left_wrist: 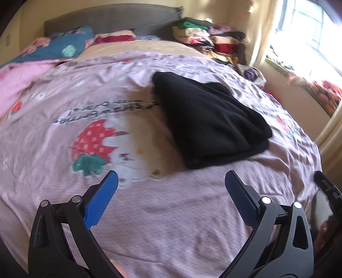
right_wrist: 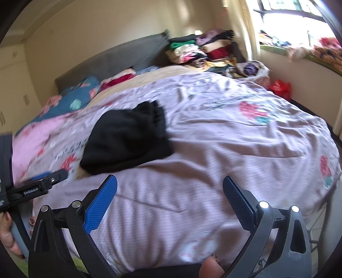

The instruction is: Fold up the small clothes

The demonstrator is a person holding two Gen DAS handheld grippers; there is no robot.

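Note:
A folded black garment lies flat on the pink strawberry-print bedspread. It also shows in the right wrist view, left of centre. My left gripper is open and empty, held above the bedspread just short of the garment's near edge. My right gripper is open and empty, over bare bedspread to the right of the garment. The left gripper's body shows at the left edge of the right wrist view.
A pile of mixed clothes sits at the far right by the grey headboard. Blue and pink pillows lie at the far left. A window sill with items runs along the right wall. A red bag is beside the bed.

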